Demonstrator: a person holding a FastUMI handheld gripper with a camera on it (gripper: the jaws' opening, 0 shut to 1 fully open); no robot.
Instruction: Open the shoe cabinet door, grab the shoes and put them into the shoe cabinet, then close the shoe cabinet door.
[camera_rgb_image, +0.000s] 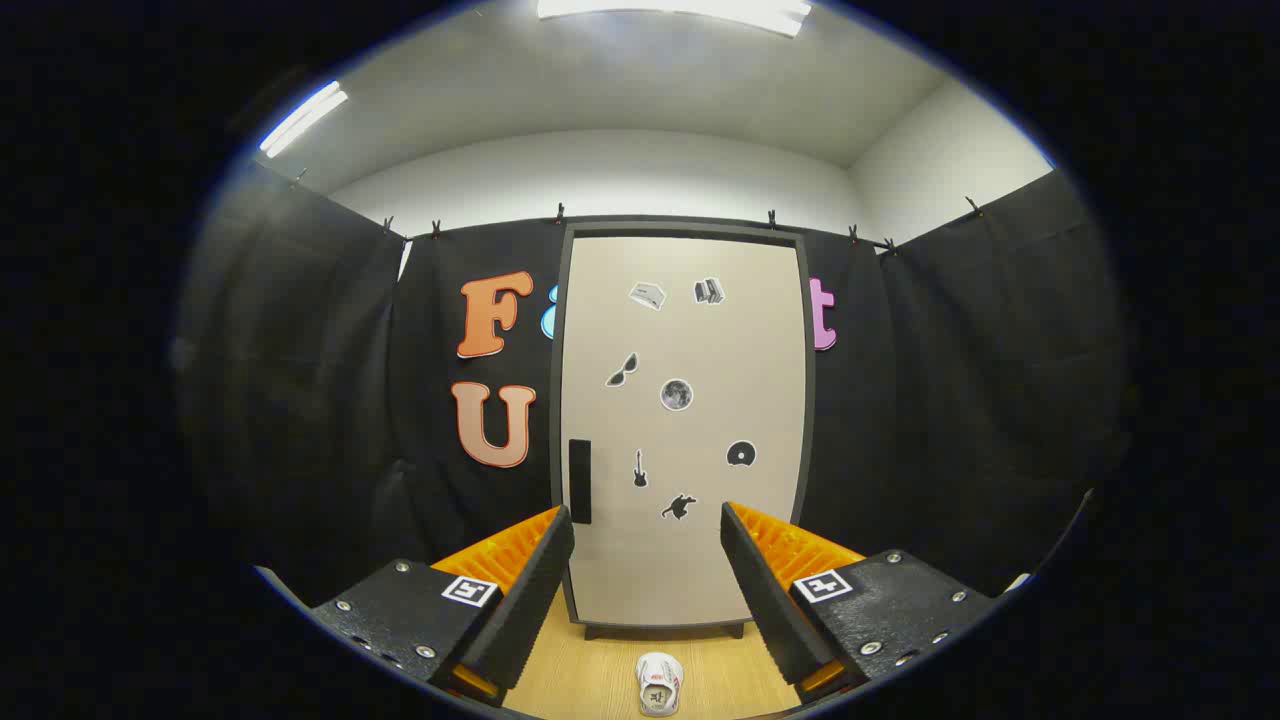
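The shoe cabinet (683, 430) stands upright against the booth's black wall, straight ahead of my fingers. Its pale door is shut and carries several small stickers. A dark vertical handle (579, 481) sits on the door's left edge, about level with my left fingertip. A white shoe (659, 683) with red trim lies on the wooden floor in front of the cabinet, low between my fingers and pointing toward the cabinet. My gripper (646, 525) is open, well back from the door, with nothing between its fingers.
Black cloth walls (960, 400) close the booth on the left, right and behind the cabinet. The light wooden floor (590, 670) runs from the cabinet's feet toward me.
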